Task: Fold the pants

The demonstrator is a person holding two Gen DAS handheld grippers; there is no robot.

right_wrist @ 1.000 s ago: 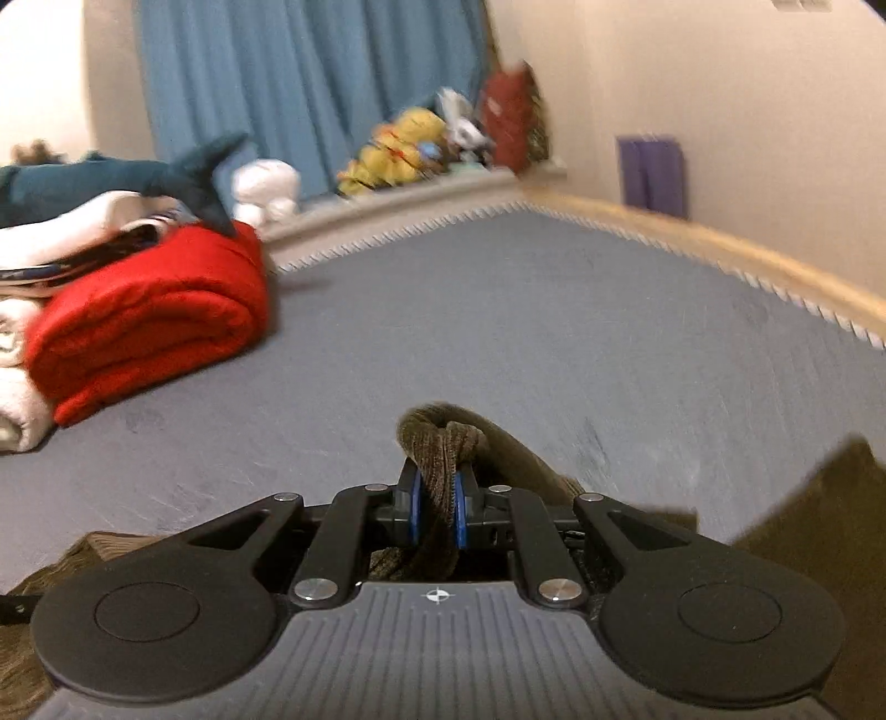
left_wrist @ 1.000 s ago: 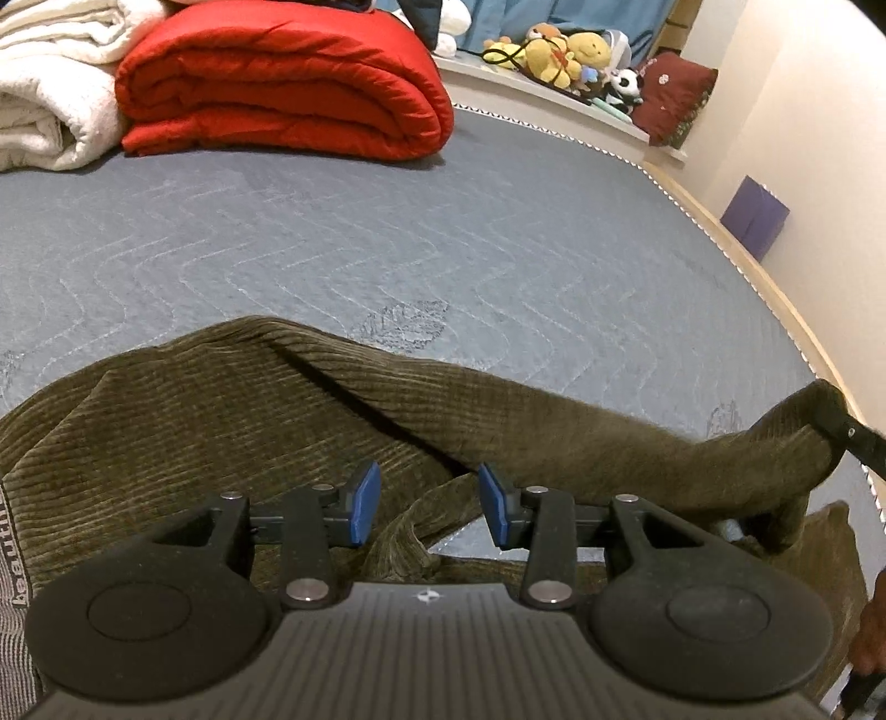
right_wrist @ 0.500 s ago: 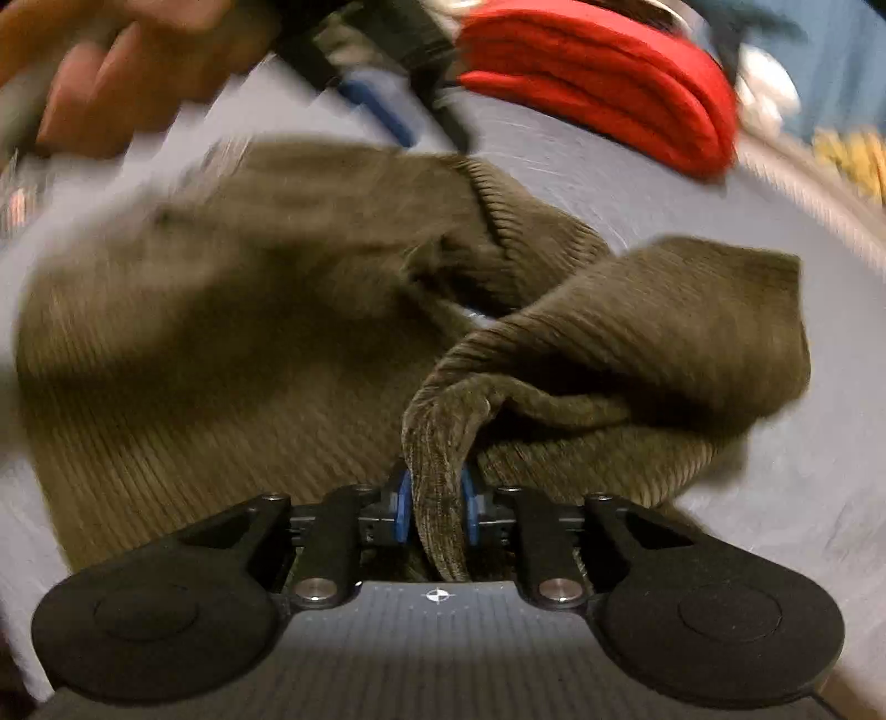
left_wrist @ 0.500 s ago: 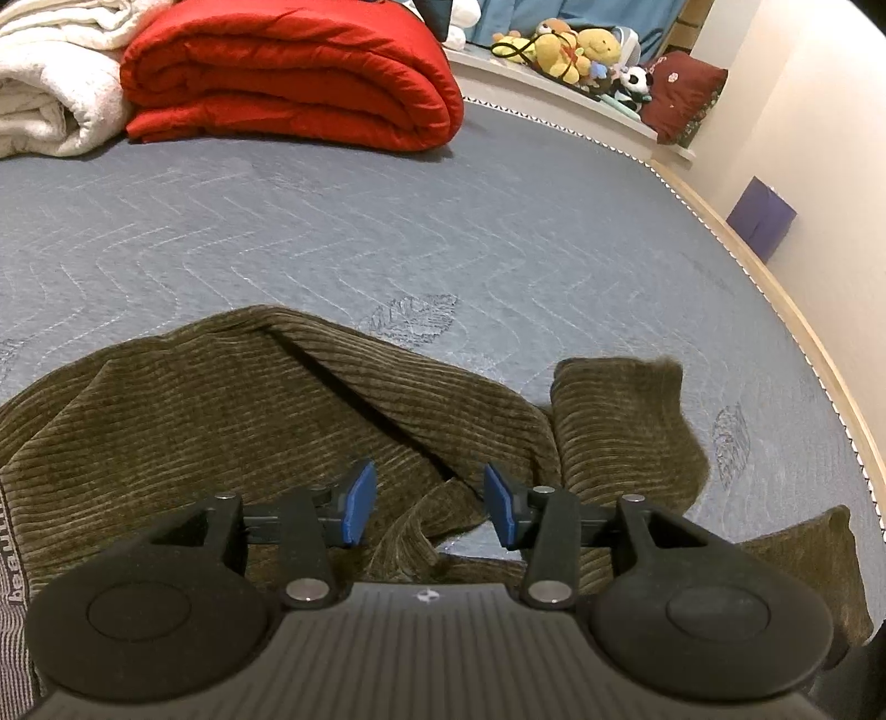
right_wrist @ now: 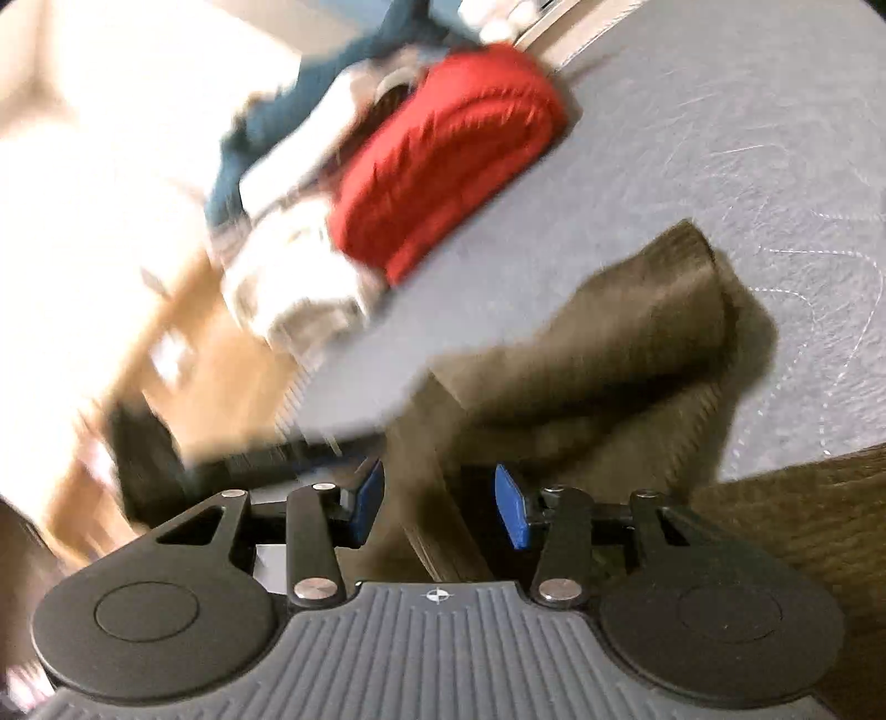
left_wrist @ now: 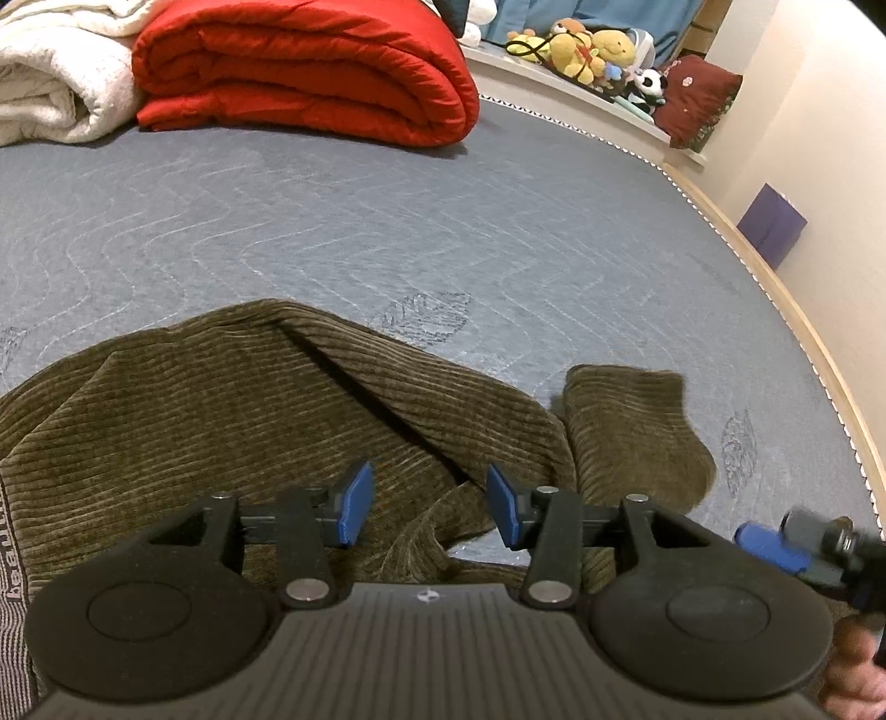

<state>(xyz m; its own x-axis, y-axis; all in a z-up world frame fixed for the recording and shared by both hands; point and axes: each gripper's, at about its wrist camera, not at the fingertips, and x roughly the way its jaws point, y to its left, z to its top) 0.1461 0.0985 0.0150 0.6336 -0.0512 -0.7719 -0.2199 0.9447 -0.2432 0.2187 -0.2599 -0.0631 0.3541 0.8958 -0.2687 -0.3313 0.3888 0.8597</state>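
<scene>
Olive corduroy pants lie rumpled on the grey-blue mattress. One leg end is doubled over at the right. My left gripper hovers open just above the cloth and grips nothing. One blue pad of my right gripper shows at the lower right of the left wrist view. The right wrist view is blurred and tilted. There my right gripper is opening, with a strip of the pants running loose between the pads.
A folded red duvet and a white blanket lie at the far side of the mattress. Soft toys and a dark red cushion sit on the ledge behind. A purple box stands by the right wall.
My right gripper was shut on the pant leg; now its pads stand apart and the leg lies doubled over on the mattress. The right gripper swung down and rolled. The left jaws widened slightly.
</scene>
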